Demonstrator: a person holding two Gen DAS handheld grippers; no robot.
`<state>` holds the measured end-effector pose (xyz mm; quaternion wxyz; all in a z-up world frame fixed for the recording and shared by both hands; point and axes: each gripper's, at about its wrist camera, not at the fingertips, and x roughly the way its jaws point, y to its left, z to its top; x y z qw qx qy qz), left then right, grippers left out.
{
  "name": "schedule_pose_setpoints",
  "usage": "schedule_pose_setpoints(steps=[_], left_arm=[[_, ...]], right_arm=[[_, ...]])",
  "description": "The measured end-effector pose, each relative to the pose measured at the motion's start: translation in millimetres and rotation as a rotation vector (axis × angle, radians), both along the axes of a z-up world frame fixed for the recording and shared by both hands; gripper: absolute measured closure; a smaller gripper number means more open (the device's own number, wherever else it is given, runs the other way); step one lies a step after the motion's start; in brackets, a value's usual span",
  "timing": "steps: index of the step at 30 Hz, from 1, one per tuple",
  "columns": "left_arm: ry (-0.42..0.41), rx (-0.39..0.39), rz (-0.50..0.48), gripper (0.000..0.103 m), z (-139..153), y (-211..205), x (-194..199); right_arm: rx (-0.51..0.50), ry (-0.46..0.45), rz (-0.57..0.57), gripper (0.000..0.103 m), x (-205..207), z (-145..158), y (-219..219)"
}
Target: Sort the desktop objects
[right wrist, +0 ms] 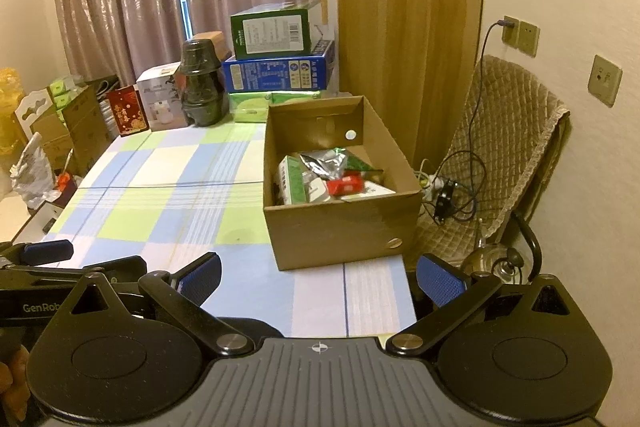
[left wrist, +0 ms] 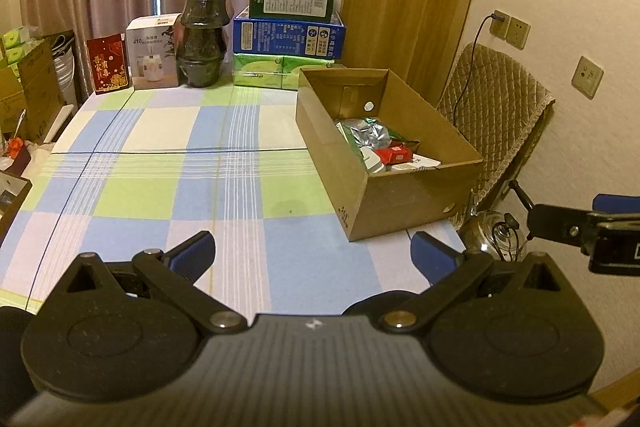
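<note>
A brown cardboard box (left wrist: 408, 199) (right wrist: 340, 227) stands on the right side of the checked tablecloth (left wrist: 180, 187) (right wrist: 168, 195). Inside it lie a red packet (left wrist: 396, 154) (right wrist: 345, 185), a silver foil pouch (left wrist: 370, 131) (right wrist: 324, 163) and a green-and-white carton (right wrist: 294, 179). My left gripper (left wrist: 312, 257) is open and empty, low over the near part of the table, left of the box. My right gripper (right wrist: 318, 277) is also open and empty, just in front of the box's near wall. Each gripper shows at the edge of the other's view.
At the table's far edge stand a red card (left wrist: 108, 65), a white product box (left wrist: 154, 53), dark stacked pots (left wrist: 202, 39) and piled blue and green boxes (left wrist: 288, 27). A padded chair (left wrist: 492, 115), a glass kettle (right wrist: 496, 263) and cables lie to the right. Cartons crowd the left.
</note>
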<state>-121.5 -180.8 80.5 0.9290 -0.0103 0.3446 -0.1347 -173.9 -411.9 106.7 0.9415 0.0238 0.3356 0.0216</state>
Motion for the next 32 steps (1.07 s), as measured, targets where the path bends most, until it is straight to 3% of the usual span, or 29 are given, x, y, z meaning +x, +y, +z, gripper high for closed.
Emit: schedule_pose_setpoints(steps=[28, 32], left_arm=[[0.025, 0.026, 0.01, 0.001, -5, 3, 7], [-0.003, 0.024, 0.014, 0.001, -4, 6, 5]], right_arm=[[0.006, 0.019, 0.026, 0.002, 7, -9, 4], [0.004, 0.023, 0.028, 0.002, 8, -11, 6]])
